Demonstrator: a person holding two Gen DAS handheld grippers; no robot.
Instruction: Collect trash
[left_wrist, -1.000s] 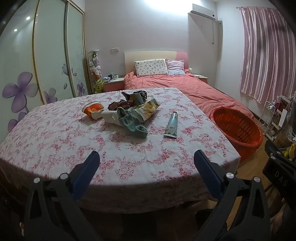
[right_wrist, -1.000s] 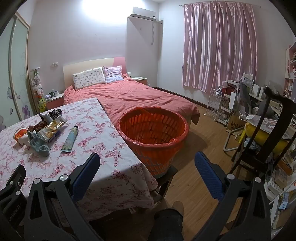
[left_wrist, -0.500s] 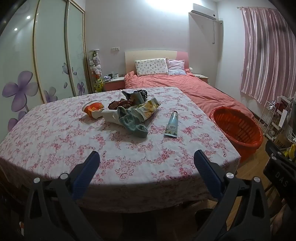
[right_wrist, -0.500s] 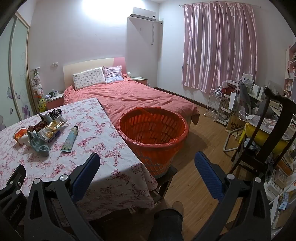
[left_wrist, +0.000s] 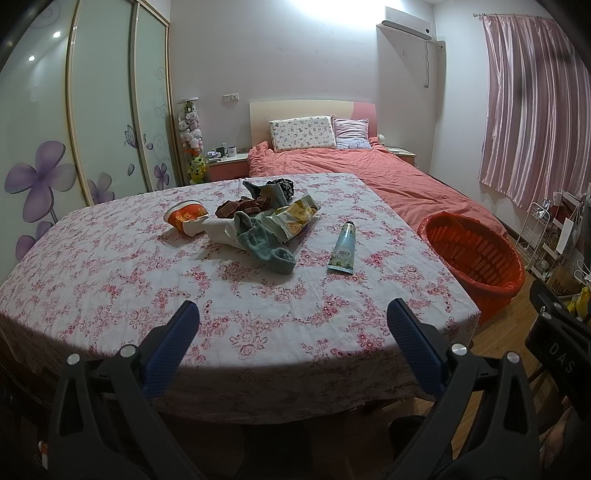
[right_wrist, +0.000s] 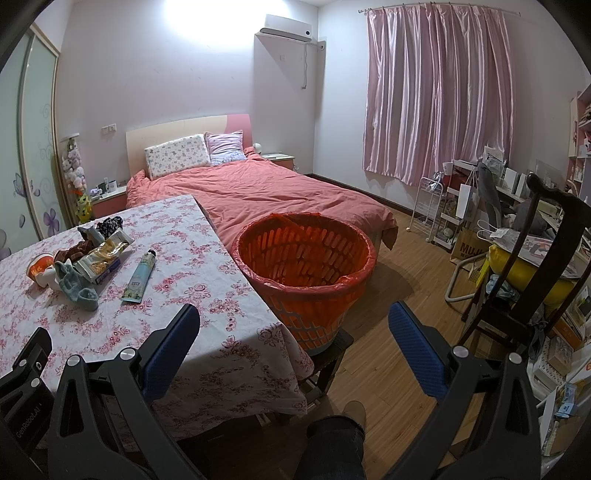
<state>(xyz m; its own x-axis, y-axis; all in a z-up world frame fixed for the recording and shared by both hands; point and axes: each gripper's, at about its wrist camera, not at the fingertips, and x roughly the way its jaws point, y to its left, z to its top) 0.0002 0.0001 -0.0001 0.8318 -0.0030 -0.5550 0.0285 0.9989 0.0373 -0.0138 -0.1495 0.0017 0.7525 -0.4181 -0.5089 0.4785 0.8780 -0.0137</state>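
Observation:
A pile of trash lies mid-table: a yellow snack bag (left_wrist: 291, 218), a teal sock (left_wrist: 264, 245), an orange cup (left_wrist: 184, 218), brown and dark scraps (left_wrist: 240, 206). A pale green tube (left_wrist: 342, 248) lies to its right, also in the right wrist view (right_wrist: 139, 277). An orange basket (left_wrist: 476, 254) with a red liner stands off the table's right edge (right_wrist: 306, 266). My left gripper (left_wrist: 291, 328) is open and empty above the table's near edge. My right gripper (right_wrist: 293, 326) is open and empty, facing the basket.
The table (left_wrist: 110, 266) has a pink floral cloth. A bed (right_wrist: 266, 192) lies behind it. A dark wooden chair (right_wrist: 535, 266) and cluttered shelves (right_wrist: 465, 206) stand at the right. A wardrobe (left_wrist: 92, 129) lines the left wall. Wooden floor (right_wrist: 406, 295) surrounds the basket.
Both views shift very slightly. Both grippers stay open and nothing on the table has moved.

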